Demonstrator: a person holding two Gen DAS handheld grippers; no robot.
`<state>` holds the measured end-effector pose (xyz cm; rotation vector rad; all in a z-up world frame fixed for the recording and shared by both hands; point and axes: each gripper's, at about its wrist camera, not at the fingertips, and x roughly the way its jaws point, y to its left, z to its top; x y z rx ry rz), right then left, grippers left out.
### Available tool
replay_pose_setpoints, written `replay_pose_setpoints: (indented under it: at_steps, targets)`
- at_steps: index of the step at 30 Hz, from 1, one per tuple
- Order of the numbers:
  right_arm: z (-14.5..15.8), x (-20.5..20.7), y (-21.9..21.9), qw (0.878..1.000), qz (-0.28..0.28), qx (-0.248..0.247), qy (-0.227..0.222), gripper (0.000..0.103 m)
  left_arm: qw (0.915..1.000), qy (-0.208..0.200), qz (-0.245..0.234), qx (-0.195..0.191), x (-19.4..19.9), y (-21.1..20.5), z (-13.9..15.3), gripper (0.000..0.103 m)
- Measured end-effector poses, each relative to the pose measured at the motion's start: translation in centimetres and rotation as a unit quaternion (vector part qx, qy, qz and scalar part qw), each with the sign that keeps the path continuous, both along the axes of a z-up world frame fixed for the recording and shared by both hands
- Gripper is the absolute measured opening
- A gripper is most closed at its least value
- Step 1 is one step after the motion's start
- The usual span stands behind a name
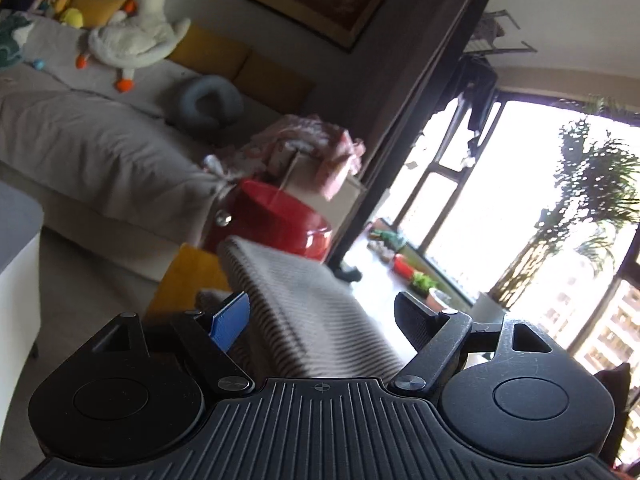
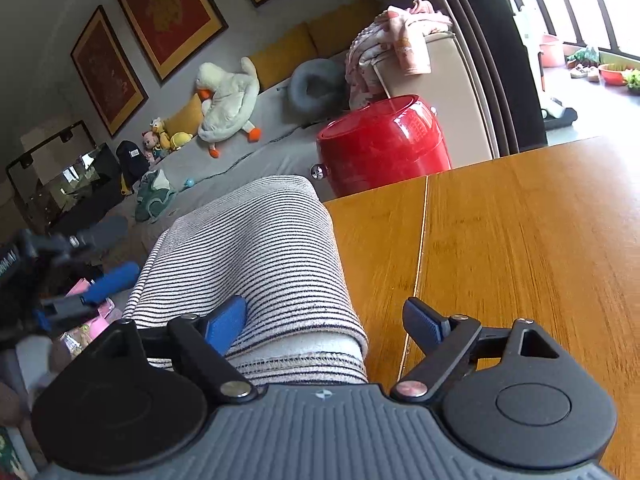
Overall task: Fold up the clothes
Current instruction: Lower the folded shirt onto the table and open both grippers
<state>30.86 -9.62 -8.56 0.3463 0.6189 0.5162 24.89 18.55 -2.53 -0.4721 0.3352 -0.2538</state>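
A folded white garment with thin dark stripes (image 2: 256,260) lies on the left part of the wooden table (image 2: 520,240), its hemmed edge nearest the camera. My right gripper (image 2: 324,322) is open over that near edge. Its left blue pad (image 2: 226,326) is over the cloth and its right one is over bare wood. In the left wrist view the same striped garment (image 1: 304,312) runs away between the wide-apart fingers of my left gripper (image 1: 324,324), which is open and grips nothing. A patch of the table (image 1: 188,280) shows beside the garment.
A shiny red drum (image 2: 384,140) stands just past the table's far edge. Behind it are a beige box draped with pink clothes (image 2: 400,36) and a grey sofa (image 2: 240,160) with a plush goose (image 2: 228,100). A blurred black and blue tool (image 2: 80,280) is at the left.
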Motion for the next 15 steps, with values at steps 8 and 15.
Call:
replay_pose_setpoints:
  at_steps: [8,15]
  targets:
    - [1.8,-1.7,1.3,0.993,0.015,-0.091,-0.074,0.102,0.9924,0.078,-0.035,0.088,6.2,-1.9,-2.3,0.078]
    - [3.7,-0.6,5.6,0.979,0.116,-0.145,-0.08,0.103,0.9913,0.077,-0.037,0.1,5.7,-1.9,-2.6,0.078]
